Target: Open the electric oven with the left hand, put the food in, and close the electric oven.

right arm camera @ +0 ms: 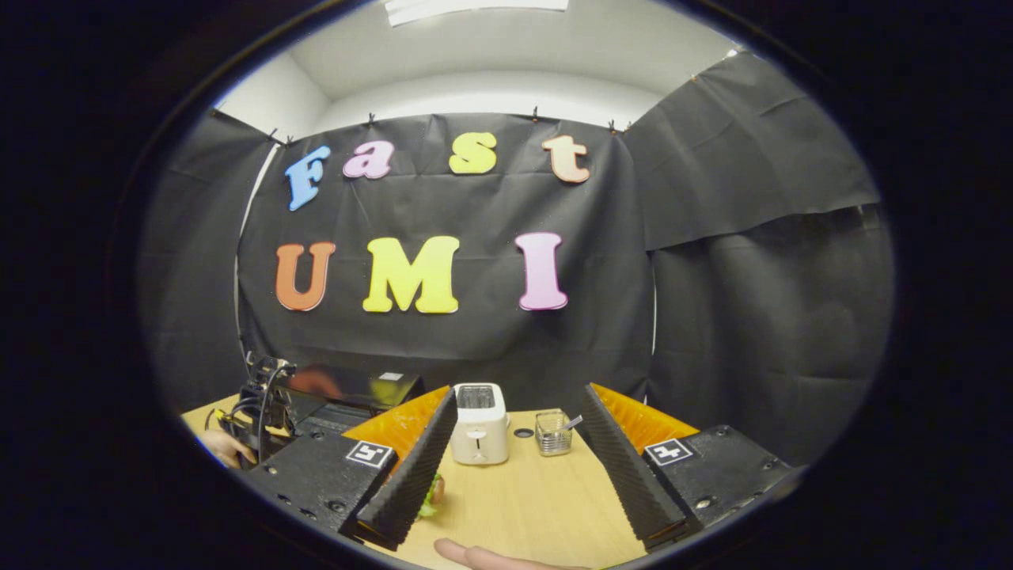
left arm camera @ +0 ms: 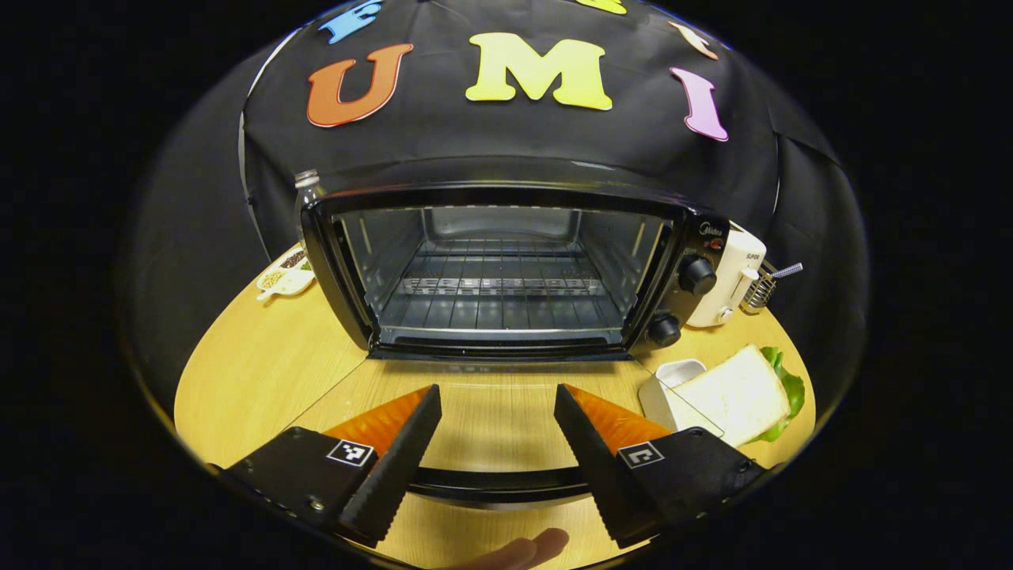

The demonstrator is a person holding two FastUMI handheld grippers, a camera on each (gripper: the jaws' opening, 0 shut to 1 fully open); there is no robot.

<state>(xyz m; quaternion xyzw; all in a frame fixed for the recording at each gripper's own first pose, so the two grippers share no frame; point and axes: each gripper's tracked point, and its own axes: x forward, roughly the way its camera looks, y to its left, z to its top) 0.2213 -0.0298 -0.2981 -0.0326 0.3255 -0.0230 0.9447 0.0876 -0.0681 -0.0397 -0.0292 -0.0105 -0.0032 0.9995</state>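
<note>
The black electric oven [left arm camera: 491, 269] stands open, with a bare wire rack [left arm camera: 498, 285] inside. Its glass door [left arm camera: 475, 416] lies flat toward me, and the dark handle bar [left arm camera: 491, 483] runs low between my fingers. My left gripper [left arm camera: 496, 392] hovers open over the door and holds nothing. To the right of the door a sandwich [left arm camera: 736, 392] of white bread and lettuce rests on a white tray [left arm camera: 661, 396]. My right gripper [right arm camera: 520, 392] is open and empty above the table. A bit of lettuce [right arm camera: 429, 500] peeks out beside its left finger. The oven [right arm camera: 356, 392] sits far left.
A white toaster [left arm camera: 732, 277] [right arm camera: 479, 423] and a wire holder [left arm camera: 764, 289] [right arm camera: 552, 431] stand to the right of the oven. Left of the oven lies a small snack dish [left arm camera: 286, 273], with a bottle [left arm camera: 307, 186] behind. The wooden table's [left arm camera: 253, 372] edge curves close.
</note>
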